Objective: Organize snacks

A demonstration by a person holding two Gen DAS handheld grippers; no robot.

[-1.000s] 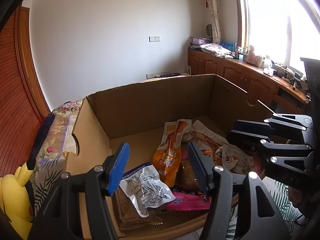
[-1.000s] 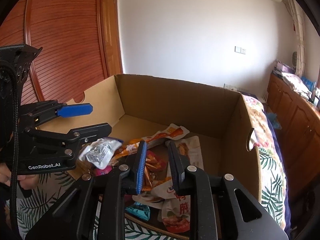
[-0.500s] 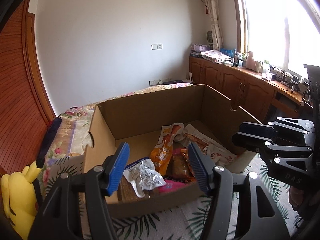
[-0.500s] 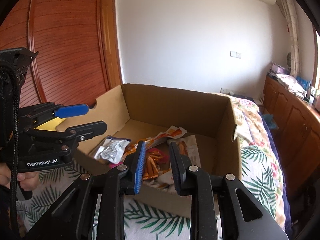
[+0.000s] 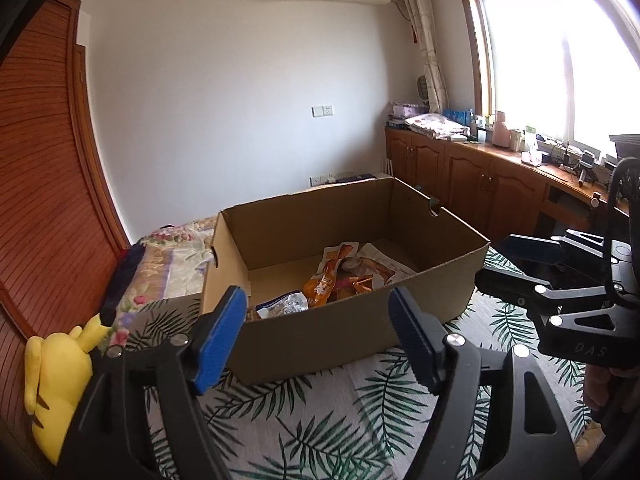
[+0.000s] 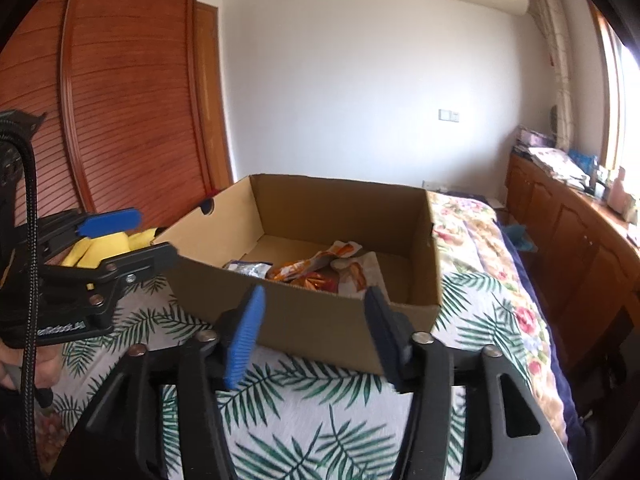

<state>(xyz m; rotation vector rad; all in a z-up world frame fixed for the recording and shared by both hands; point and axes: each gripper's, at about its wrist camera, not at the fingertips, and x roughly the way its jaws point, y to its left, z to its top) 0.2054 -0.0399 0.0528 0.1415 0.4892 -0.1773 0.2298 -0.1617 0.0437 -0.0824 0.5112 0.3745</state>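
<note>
Leaf-print bedding carries the cardboard box [image 5: 352, 320]. Snack packets [image 5: 328, 280] lie inside, toward its left half. Box stands ahead of both claws, long axis crosswise. Left claw [image 5: 316, 336] and right claw [image 6: 316, 336] are opening, nothing between them. Packet print is unreadable; "DAS" is legible on the right claw.

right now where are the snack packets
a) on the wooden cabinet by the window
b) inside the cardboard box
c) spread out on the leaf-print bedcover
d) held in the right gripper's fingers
b: the snack packets lie on the floor of the open cardboard box, and nothing is between the fingers of either gripper.
</note>
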